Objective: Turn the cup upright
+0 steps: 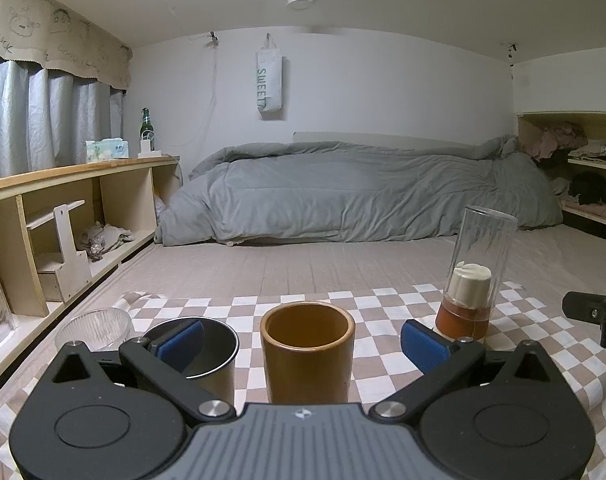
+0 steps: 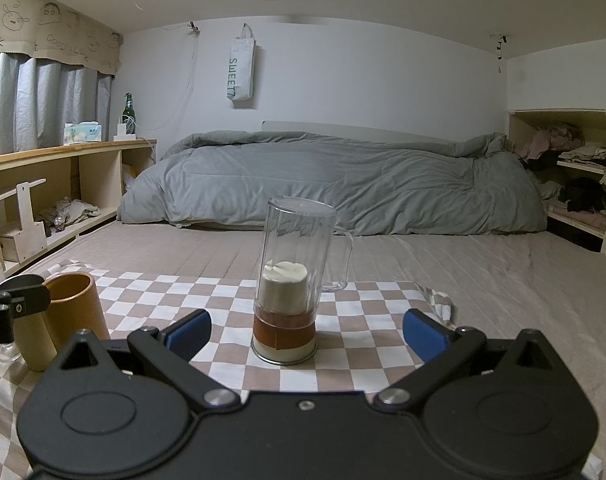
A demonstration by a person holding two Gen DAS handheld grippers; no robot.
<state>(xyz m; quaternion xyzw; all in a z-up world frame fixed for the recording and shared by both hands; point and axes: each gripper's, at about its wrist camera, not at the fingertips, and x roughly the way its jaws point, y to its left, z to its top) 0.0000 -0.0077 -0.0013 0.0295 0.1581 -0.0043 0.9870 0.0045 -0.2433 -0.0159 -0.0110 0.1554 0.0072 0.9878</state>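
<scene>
A clear handled glass cup [image 2: 299, 248] stands upside down over a white and amber bottle [image 2: 284, 320] on the checkered cloth [image 2: 363, 312], centred ahead of my open right gripper [image 2: 307, 334]. It also shows in the left wrist view [image 1: 477, 264] at the right. A brown cup [image 1: 307, 354] stands upright, mouth up, between the fingers of my open left gripper [image 1: 303, 344], which do not touch it. It shows at the left in the right wrist view [image 2: 75, 308].
A metal-rimmed cup [image 1: 205, 354] stands left of the brown cup, behind the left finger. A ribbed glass bowl [image 1: 93, 328] lies further left. Wooden shelves [image 1: 83, 208] run along the left. A grey duvet [image 1: 363, 192] lies at the back.
</scene>
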